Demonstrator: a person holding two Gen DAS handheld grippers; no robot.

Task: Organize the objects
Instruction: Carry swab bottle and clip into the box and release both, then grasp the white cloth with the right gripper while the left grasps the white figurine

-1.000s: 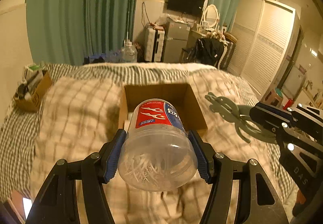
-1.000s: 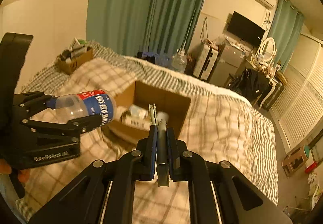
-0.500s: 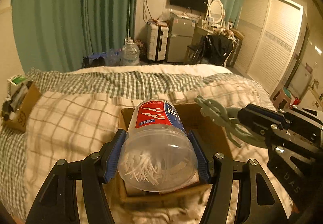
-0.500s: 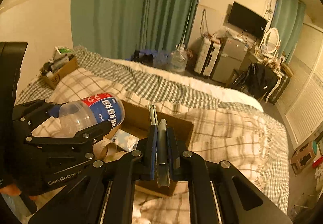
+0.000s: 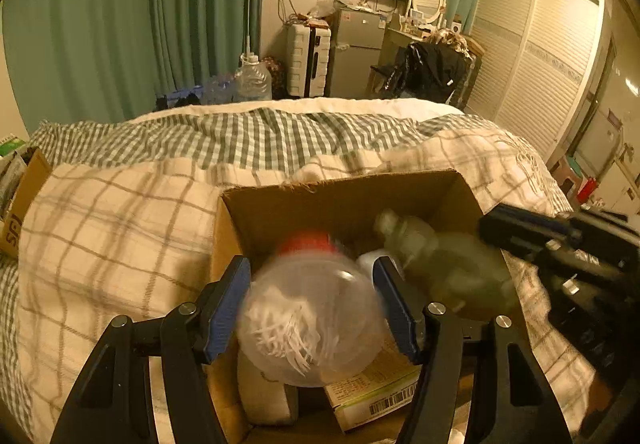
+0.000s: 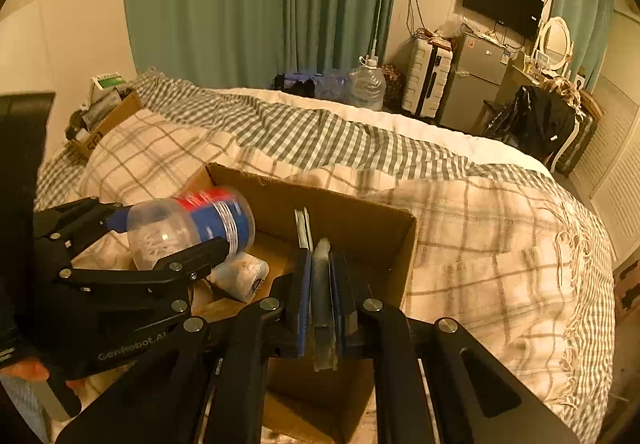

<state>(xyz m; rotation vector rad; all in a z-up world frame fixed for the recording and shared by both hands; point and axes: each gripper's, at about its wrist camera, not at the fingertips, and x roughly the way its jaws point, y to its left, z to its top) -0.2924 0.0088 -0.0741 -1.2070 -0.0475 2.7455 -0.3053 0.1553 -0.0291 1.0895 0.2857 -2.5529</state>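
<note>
Because the clear jar (image 5: 312, 320) of white picks hangs tilted over the near left part of the cardboard box (image 5: 340, 200), lid end pointing forward and down, the step in hand looks like setting it inside. The left gripper (image 5: 316, 308) has its blue pads close against the jar's sides; the jar is blurred, so whether it is gripped or already slipping free cannot be told. In the right wrist view the jar (image 6: 192, 230) sits at about 9 o'clock, above a small wrapped packet (image 6: 240, 276) on the box floor.

To do this well, the person would best lower the jar until it nearly rests on the contents, then part the jaws slowly so it does not roll or knock the packet. A printed carton (image 5: 376, 392) lies under it at 6 o'clock, a fair landing spot.

At 3 o'clock in the left view, a grey-green tool (image 5: 448, 264), blurred, also hangs over the box. The right gripper (image 6: 320, 284) is clamped on that tool, and should hold off until the jar is settled. Around the box spreads a checked blanket (image 5: 120, 228).
</note>
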